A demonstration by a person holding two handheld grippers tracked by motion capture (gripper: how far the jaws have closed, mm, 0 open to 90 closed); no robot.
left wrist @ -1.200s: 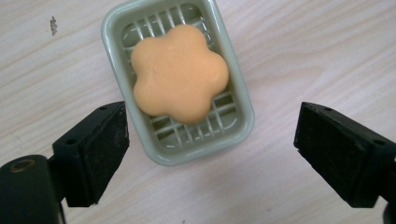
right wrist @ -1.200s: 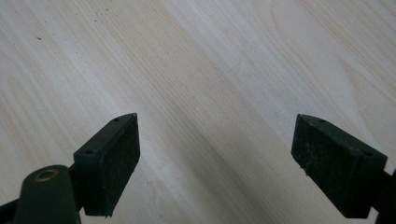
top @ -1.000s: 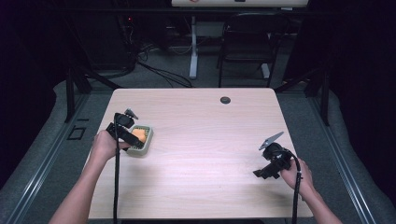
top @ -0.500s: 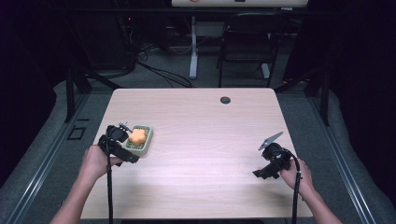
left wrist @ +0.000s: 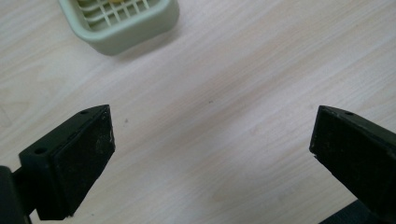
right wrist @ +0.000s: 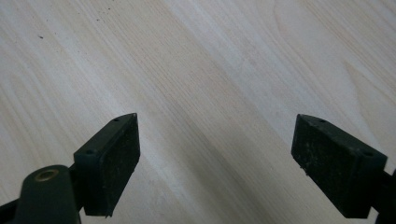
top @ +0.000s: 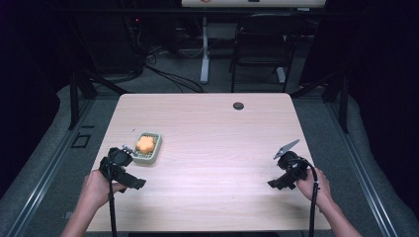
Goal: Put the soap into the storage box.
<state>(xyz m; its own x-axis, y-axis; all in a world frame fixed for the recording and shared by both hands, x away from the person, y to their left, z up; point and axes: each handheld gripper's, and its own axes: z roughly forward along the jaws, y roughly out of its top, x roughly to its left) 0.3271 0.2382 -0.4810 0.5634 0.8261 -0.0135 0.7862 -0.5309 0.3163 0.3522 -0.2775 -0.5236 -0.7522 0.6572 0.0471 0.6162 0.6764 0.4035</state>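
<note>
Resting near the front left of a pale wooden tabletop [top: 212,148], the left gripper [top: 118,165] sits in a person's left hand [top: 96,187], its fingers [left wrist: 79,158] spread wide apart and holding nothing, as the left gripper view shows bare wood between them. Just beyond it stands a small pale green basket [top: 147,147] with a slatted bottom, its corner also visible at the top of the left gripper view [left wrist: 123,21]. An orange sponge [top: 145,143] lies inside the basket, clear of the gripper. Across the tabletop, well apart from the basket, the right gripper [top: 289,170] is held in the person's right hand [top: 311,185] near the front right edge, a grey three-cornered plate on top of it. Its fingers [right wrist: 109,161] are likewise wide open over empty wood grain, gripping nothing. A small dark round cap [top: 238,105] sits in the tabletop near the far edge.
</note>
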